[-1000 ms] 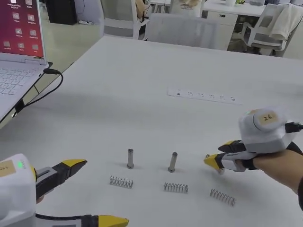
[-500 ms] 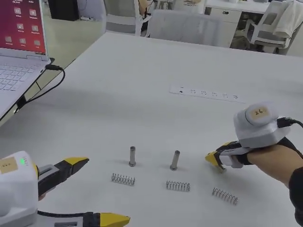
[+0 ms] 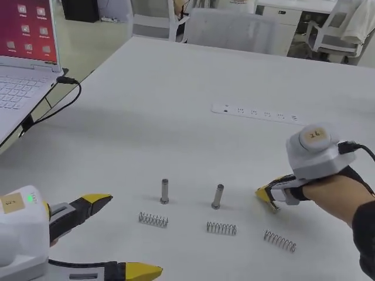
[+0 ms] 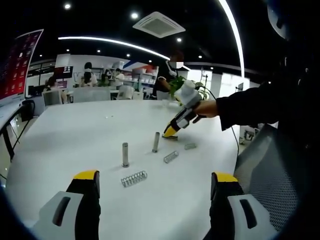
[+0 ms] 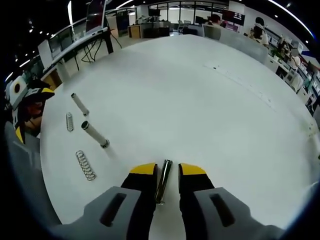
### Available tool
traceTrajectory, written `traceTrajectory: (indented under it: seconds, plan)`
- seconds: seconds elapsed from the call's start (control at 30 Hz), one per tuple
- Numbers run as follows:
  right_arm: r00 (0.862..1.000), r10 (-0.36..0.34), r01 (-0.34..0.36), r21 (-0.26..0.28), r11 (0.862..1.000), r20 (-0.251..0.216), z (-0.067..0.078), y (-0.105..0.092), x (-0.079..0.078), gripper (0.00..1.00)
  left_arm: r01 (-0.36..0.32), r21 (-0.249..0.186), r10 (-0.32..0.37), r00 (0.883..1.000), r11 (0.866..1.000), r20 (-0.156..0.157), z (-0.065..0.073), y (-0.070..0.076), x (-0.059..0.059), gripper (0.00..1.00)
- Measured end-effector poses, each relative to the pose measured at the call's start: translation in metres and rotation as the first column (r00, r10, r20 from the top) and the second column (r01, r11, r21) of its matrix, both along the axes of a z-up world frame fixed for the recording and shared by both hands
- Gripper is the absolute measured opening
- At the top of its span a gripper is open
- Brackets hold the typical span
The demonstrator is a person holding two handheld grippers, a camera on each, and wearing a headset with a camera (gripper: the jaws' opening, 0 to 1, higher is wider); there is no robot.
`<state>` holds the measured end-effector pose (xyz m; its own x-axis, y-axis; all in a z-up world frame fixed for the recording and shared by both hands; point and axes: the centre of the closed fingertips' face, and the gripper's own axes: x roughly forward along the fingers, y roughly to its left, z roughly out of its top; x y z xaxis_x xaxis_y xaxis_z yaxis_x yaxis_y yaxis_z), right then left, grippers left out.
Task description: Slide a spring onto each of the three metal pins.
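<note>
My right gripper [image 3: 266, 196] squeezed a thin, shiny metal third pin [image 5: 163, 180] between its yellow tips, just right of the second pin [image 3: 218, 196], a smooth round post standing on the flat white table [image 3: 176, 105]. The first pin [image 3: 164, 191] stood to its left. Three curly wire coils lay near it: left spring [image 3: 153, 219], middle spring [image 3: 221, 228], right spring [image 3: 279, 240]. My left gripper [image 3: 120, 235] gaped wide, holding nothing, far to its left.

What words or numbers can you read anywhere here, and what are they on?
Nothing reads clearly.
Round tan sticker on the right gripper holding a metal pin: two handwritten marks, too blurred to read.
Tan sticker on the left gripper: too blurred.
Red screen of the silver laptop: icon labels too small.
White power strip: markings too small.
</note>
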<state>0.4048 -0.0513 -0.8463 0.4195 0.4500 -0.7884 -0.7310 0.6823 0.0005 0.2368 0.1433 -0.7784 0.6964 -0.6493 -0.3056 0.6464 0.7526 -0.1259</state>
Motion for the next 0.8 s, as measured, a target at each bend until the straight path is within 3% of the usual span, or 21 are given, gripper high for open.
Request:
traceTrajectory:
  seconds: [0.57,0.8]
  plan:
    - [0.999,-0.014,0.013,-0.022,1.0,-0.031,-0.0025,0.0024,-0.0026,0.1,-0.003,-0.007,0.003,1.0,1.0,-0.003,-0.0023,0.001,0.001,0.88]
    - [0.999,-0.016,0.014,-0.056,0.998,-0.039,-0.0088,-0.0001,0.0003,0.09,0.0,-0.008,0.0,1.0,1.0,-0.004,-0.0025,-0.0005,0.0005,0.88]
